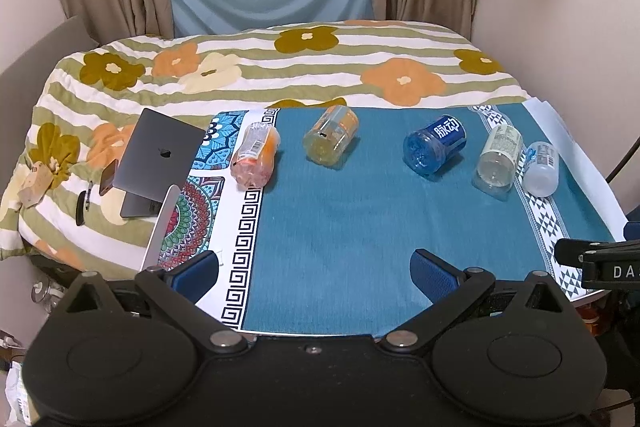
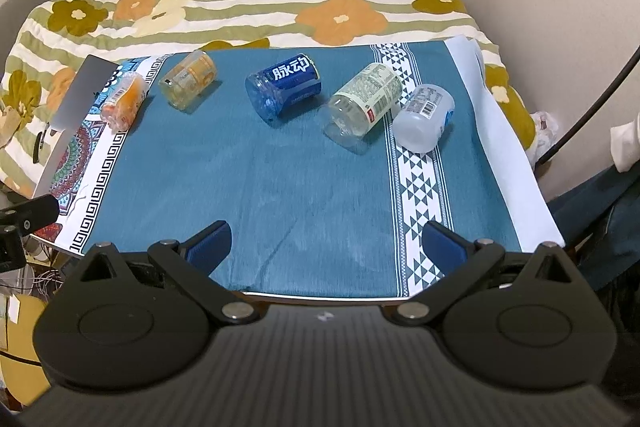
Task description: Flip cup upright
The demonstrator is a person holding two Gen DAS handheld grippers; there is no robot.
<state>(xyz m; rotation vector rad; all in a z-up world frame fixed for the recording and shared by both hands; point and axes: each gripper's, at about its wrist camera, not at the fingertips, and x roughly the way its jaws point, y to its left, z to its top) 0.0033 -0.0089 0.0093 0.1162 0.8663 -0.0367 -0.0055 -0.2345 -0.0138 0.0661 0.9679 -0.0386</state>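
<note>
Five cups (image 2: 285,89) lie sideways; both grippers (image 1: 314,273) (image 2: 326,243) gape empty.

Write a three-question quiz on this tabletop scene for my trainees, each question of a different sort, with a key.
1. True or false: the blue cup stands upright on the teal cloth.
2. How many cut-bottle cups lie on the table?
3. Which cup lies nearest the laptop? A. blue cup B. pink-orange cup C. frosted white cup

Key: 1 false, it lies on its side; 2 five; 3 B. Both the left claw and right claw are open and empty.
</note>
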